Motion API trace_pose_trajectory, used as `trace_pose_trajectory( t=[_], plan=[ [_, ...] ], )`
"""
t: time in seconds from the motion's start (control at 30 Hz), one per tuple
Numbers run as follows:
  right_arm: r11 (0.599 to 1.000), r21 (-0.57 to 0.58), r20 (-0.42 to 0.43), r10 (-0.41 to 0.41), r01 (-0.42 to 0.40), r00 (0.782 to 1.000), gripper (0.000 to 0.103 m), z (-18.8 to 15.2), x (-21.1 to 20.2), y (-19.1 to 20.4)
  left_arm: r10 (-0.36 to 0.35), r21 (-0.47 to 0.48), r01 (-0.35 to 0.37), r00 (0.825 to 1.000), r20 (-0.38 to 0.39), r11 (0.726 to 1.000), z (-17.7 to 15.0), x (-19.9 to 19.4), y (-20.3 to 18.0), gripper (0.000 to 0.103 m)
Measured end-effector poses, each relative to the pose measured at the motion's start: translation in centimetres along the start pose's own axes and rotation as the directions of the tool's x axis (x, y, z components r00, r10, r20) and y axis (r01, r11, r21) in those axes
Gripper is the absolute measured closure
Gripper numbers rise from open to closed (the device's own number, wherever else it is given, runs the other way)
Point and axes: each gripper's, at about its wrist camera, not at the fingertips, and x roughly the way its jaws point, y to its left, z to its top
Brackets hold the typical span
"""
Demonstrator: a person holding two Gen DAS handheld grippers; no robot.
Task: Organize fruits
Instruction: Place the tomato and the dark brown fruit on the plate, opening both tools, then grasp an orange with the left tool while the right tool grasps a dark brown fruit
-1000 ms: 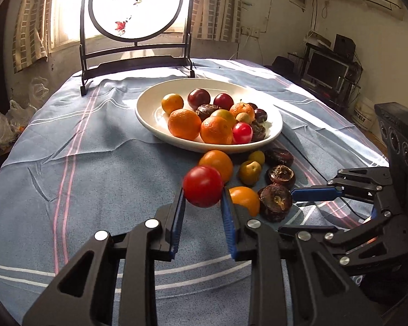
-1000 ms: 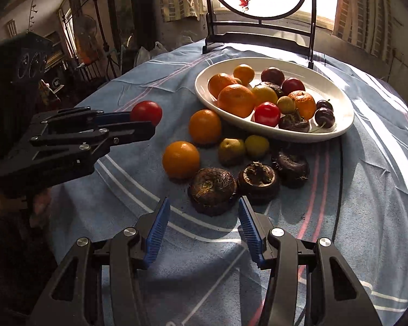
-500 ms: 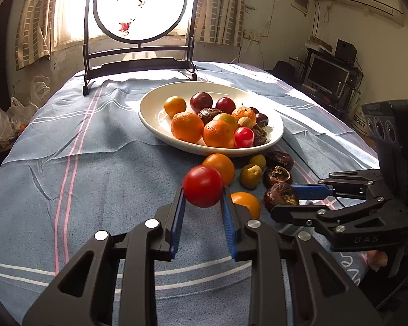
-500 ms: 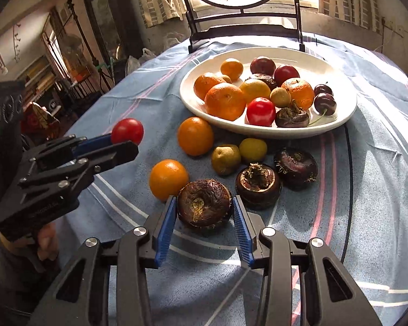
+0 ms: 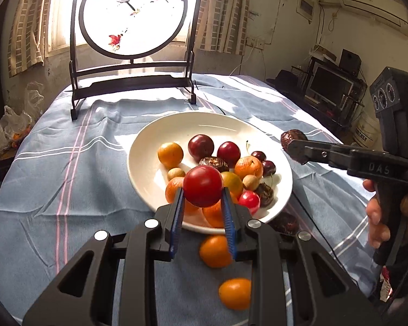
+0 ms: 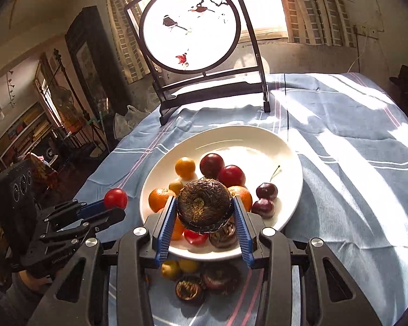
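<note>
Both grippers have risen over the plate (image 5: 138, 163) — left gripper (image 5: 203, 206) jaws clamp a tomato (image 5: 203, 186), right gripper (image 6: 204, 217) jaws a dark fruit (image 6: 204, 207).

Right gripper (image 6: 205, 213): lower centre of frame; blue ribbed pads clamp a dark brown wrinkled round fruit (image 6: 204, 205), held above the near rim of the plate.
White oval ceramic plate (image 6: 261, 138): centre of frame, on a blue striped tablecloth (image 6: 353, 163); holds oranges, red plums and two dark cherries (image 6: 266, 198).
Left gripper (image 6: 114, 203): left of frame; grips a small red round tomato (image 6: 116, 198) beside the plate's left rim.
Loose fruit: bottom centre, partly hidden behind the right gripper.
Round painted screen on a black stand (image 6: 190, 30): upper centre.
</note>
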Motion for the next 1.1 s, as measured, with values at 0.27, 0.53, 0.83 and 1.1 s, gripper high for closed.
trace_pose_trajectory(
  t=[0.27,0.53,0.83,1.1],
  plan=[
    [1.000,0.016,0.039,0.012,-0.012,0.999,0.054,-0.3,0.8,-0.1,0.032,-0.072,-0.032,0.999,-0.008,0.997,1.4,2.3,1.1,0.047],
    [1.000,0.003,0.055,-0.025,0.025,0.998,0.049,-7.4,-3.9,-0.9,-0.005,0.082,0.010,0.998,-0.065,0.997,-5.5,-2.3,-3.2,0.044],
    [0.994,0.094,0.058,0.047,-0.052,0.997,0.046,-10.2,-4.6,-3.0,-0.003,0.098,0.020,0.986,-0.165,0.995,-8.8,-0.6,-4.5,0.062],
    [0.996,0.063,0.012,0.070,-0.071,0.997,0.046,-10.1,-3.9,-2.2,-0.008,0.043,0.012,0.995,-0.098,0.999,-8.9,-1.6,-3.6,0.067]
  ],
)
